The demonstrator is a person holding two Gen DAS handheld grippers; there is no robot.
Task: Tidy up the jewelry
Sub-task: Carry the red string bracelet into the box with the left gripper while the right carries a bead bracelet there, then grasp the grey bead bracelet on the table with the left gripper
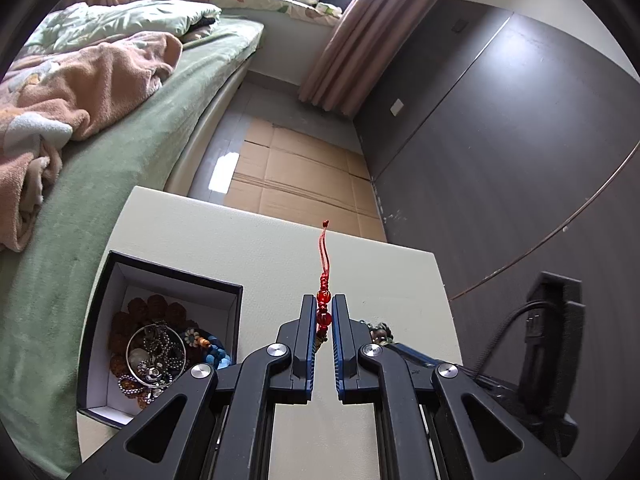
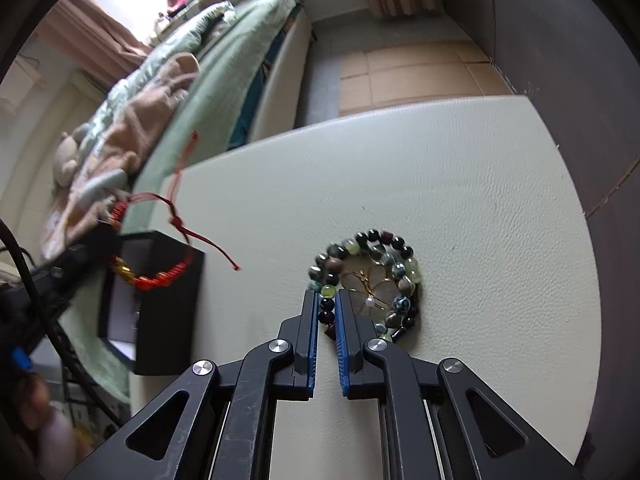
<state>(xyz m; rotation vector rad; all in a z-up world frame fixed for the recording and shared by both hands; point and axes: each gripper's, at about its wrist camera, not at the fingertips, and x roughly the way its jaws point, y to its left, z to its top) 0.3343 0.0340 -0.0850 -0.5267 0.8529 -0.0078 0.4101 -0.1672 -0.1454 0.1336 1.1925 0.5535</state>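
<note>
My left gripper (image 1: 324,308) is shut on a red beaded cord bracelet (image 1: 323,297), held above the white table (image 1: 256,248); its red cord sticks up past the fingertips. The bracelet also shows in the right wrist view (image 2: 160,278), hanging over the black box (image 2: 168,304). The black jewelry box (image 1: 160,332) at the left holds several bracelets and chains. My right gripper (image 2: 328,306) is shut on a dark multicolour bead bracelet (image 2: 372,248) that lies on the table around a pale flower-shaped pendant (image 2: 376,284).
A bed with green sheet (image 1: 120,184) and pink blanket (image 1: 80,92) lies left of the table. Cardboard (image 1: 300,176) covers the floor beyond. A dark wall (image 1: 500,140) stands to the right. The right gripper's body (image 1: 548,344) shows at the table's right edge.
</note>
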